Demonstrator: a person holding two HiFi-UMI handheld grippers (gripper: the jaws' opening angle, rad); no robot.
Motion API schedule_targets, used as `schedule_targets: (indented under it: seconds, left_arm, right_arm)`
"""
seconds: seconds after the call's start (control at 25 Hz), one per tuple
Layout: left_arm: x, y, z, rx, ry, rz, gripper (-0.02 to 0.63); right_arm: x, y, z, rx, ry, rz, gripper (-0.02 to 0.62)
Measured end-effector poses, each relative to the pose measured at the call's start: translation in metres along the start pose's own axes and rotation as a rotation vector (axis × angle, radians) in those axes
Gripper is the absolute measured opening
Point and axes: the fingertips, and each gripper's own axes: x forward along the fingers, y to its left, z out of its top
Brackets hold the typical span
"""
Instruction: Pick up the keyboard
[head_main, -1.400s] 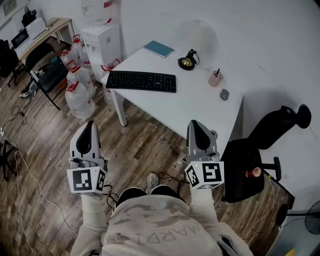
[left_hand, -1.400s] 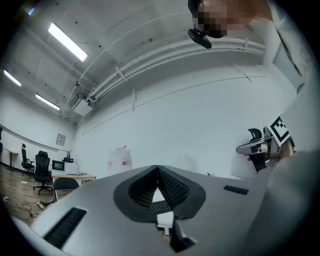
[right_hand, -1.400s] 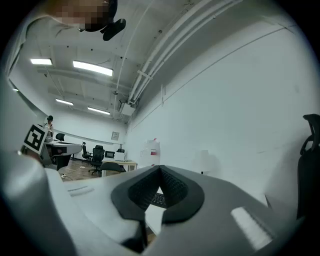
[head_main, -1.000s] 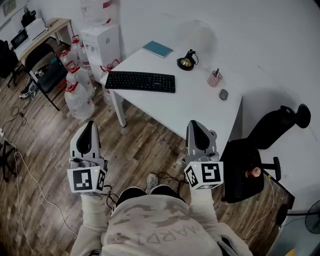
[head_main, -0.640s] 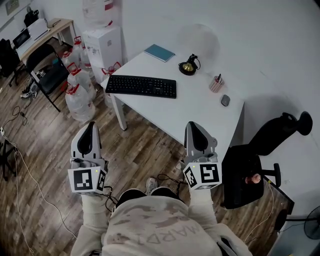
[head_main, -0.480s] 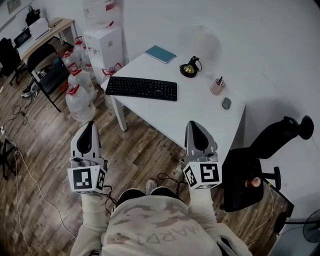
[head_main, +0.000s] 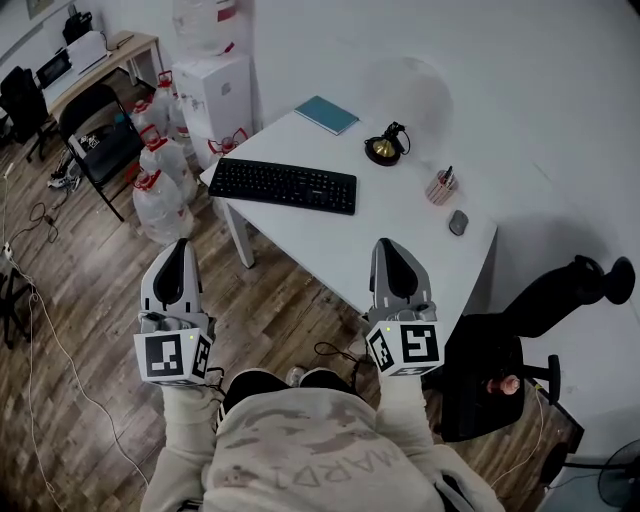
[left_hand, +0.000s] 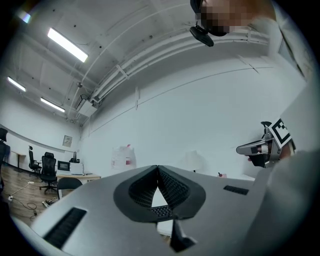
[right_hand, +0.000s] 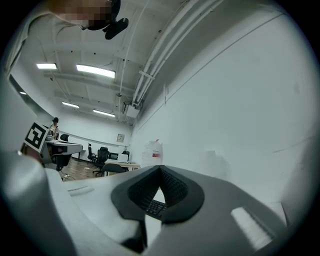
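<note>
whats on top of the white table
A black keyboard, teal notebook, small gold-and-black object, pink pen cup and dark mouse. Whatever lies beneath the keyboard is covered.

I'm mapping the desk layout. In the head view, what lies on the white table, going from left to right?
keyboard → black-and-gold desk object → pen cup → mouse

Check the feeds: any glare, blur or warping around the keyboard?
Head view: sharp, evenly lit, keyboard crisp, no glare. Left gripper view: heavy fisheye bowing, shut left tool blocks the lower half. Right gripper view: same warping, bright ceiling lights.
</note>
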Motion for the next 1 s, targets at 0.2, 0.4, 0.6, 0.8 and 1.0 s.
schedule_targets:
  seconds: [0.2,0.4,0.6,0.8,1.0]
  left_arm:
    - [0.007,-0.002,-0.008,0.01,0.023,0.012,0.006]
    - [0.017,0.012,-0.015,0.003,0.033,0.031,0.006]
    - [0.041,0.028,-0.024,-0.019,0.04,0.018,0.006]
    - [0.074,0.051,-0.029,-0.02,0.042,0.003,0.006]
    - [0.114,0.076,-0.036,-0.016,0.041,-0.03,0.006]
  right_arm:
    - [0.013,-0.006,-0.007,0.018,0.009,0.017,0.011]
    - [0.032,-0.003,-0.013,0.021,0.017,0.031,0.011]
    - [0.059,-0.002,-0.02,0.022,0.026,0.02,0.011]
    - [0.093,0.001,-0.023,0.017,0.033,0.001,0.011]
    - [0.133,0.004,-0.025,0.024,0.026,-0.023,0.011]
